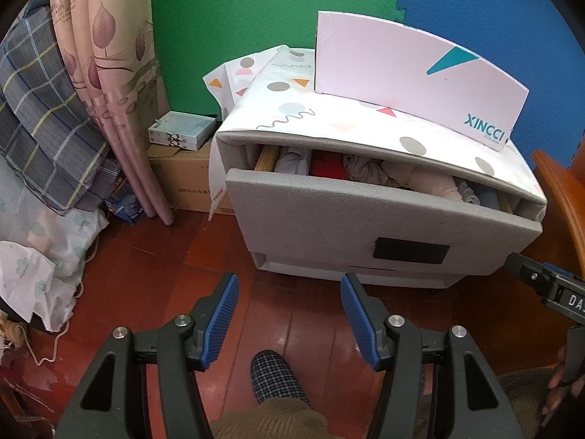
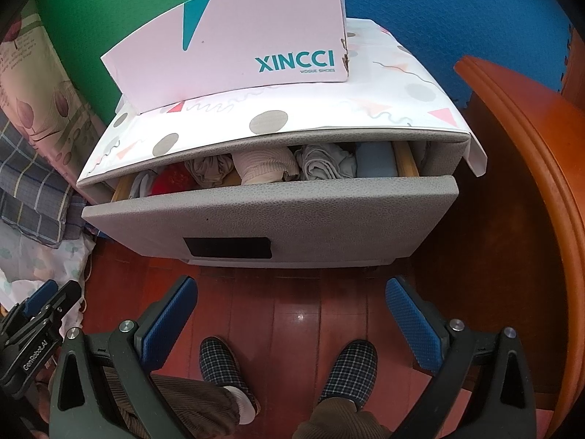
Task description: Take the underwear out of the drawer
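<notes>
Underwear: rolled bundles packed in one row inside the grey drawer, which is pulled partly out of a low cabinet on the wood floor. Several pieces show: grey, red, beige, pale blue. Cabinet top overhangs the back of the row. One shoebox on top, printed "XINCCI", small print below too blurred to read. Left gripper and right gripper both hover short of the drawer front, jaws wide, nothing between. Two checked slippers below. Curtain and two cardboard boxes at left.
</notes>
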Demonstrator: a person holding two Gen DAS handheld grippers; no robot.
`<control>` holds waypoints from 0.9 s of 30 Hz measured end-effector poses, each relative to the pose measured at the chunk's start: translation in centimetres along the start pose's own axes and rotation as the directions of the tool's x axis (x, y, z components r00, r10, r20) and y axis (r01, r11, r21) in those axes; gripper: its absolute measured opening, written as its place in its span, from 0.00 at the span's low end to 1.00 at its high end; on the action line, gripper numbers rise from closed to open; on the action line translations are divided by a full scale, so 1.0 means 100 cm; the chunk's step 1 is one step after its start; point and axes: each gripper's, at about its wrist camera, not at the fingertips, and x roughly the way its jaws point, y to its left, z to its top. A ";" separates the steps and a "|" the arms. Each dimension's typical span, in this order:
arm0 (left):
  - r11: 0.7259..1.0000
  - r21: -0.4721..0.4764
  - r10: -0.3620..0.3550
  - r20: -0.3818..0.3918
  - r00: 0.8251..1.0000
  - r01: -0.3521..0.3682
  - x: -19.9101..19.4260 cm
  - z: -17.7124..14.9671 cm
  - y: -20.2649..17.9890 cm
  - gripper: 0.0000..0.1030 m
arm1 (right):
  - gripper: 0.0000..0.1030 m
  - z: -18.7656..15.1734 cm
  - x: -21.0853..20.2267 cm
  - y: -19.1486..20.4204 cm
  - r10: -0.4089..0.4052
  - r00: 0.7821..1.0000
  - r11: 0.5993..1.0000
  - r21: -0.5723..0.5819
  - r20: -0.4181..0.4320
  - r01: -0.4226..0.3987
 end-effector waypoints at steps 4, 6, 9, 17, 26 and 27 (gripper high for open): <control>0.996 -0.039 -0.076 -0.027 0.997 0.075 0.002 0.004 0.008 0.58 | 0.99 0.000 0.000 -0.003 0.007 1.000 1.000 0.009 0.001 -0.007; 0.991 -0.078 -0.109 -0.014 0.994 0.108 0.001 0.007 0.014 0.58 | 0.99 0.000 0.000 -0.005 0.013 1.000 1.000 0.016 0.001 -0.013; 0.974 -0.160 -0.167 -0.013 0.986 0.163 0.005 0.015 0.027 0.58 | 0.99 0.001 0.000 -0.008 0.021 1.000 0.999 0.026 0.002 -0.021; 0.868 -0.420 -0.311 -0.045 0.949 0.265 0.046 0.048 0.065 0.58 | 0.99 0.003 0.001 -0.017 0.041 0.999 0.998 0.050 0.001 -0.041; 0.783 -0.559 -0.372 -0.071 0.925 0.272 0.092 0.074 0.078 0.62 | 0.99 0.004 0.003 -0.023 0.058 0.998 0.996 0.068 -0.008 -0.058; 0.774 -0.574 -0.376 -0.076 0.923 0.268 0.098 0.075 0.079 0.62 | 0.99 0.004 0.003 -0.024 0.059 0.998 0.996 0.069 -0.008 -0.058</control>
